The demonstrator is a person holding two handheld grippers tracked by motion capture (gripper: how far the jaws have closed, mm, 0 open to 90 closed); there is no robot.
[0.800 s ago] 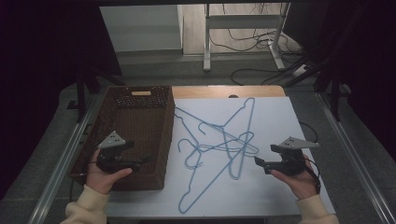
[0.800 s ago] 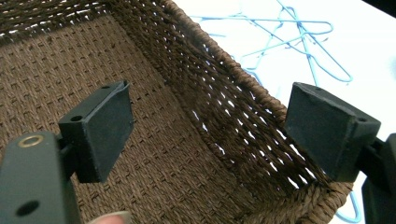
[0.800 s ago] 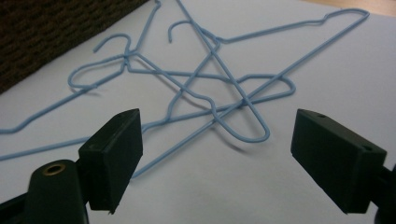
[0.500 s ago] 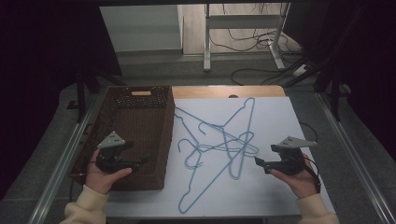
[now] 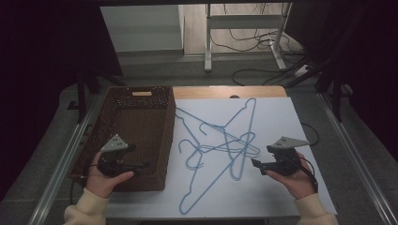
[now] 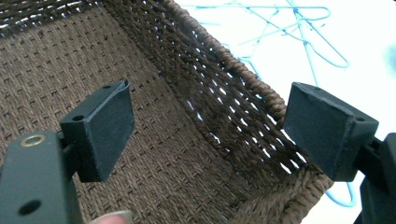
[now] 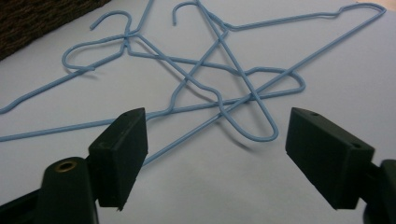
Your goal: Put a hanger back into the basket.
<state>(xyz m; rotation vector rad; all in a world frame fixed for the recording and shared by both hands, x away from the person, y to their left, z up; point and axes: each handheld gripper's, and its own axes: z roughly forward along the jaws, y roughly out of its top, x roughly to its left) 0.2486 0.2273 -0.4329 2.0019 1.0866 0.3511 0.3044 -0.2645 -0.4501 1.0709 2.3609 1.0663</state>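
Blue wire hangers [image 5: 220, 145] lie tangled on the white table [image 5: 281, 112] between my grippers, beside the wicker basket [image 5: 141, 101]. My left gripper [image 5: 141, 165] and right gripper [image 5: 256, 163] gape empty; lifting one hanger may drag the rest along.

How many hangers [image 5: 220, 145] make up the blue tangle cannot be told where the wires cross. In the right gripper view their long arms [image 7: 46, 130] run off the left edge. In the left gripper view the basket [image 6: 243, 79] wall hides part of them, and the basket runs past the frame.
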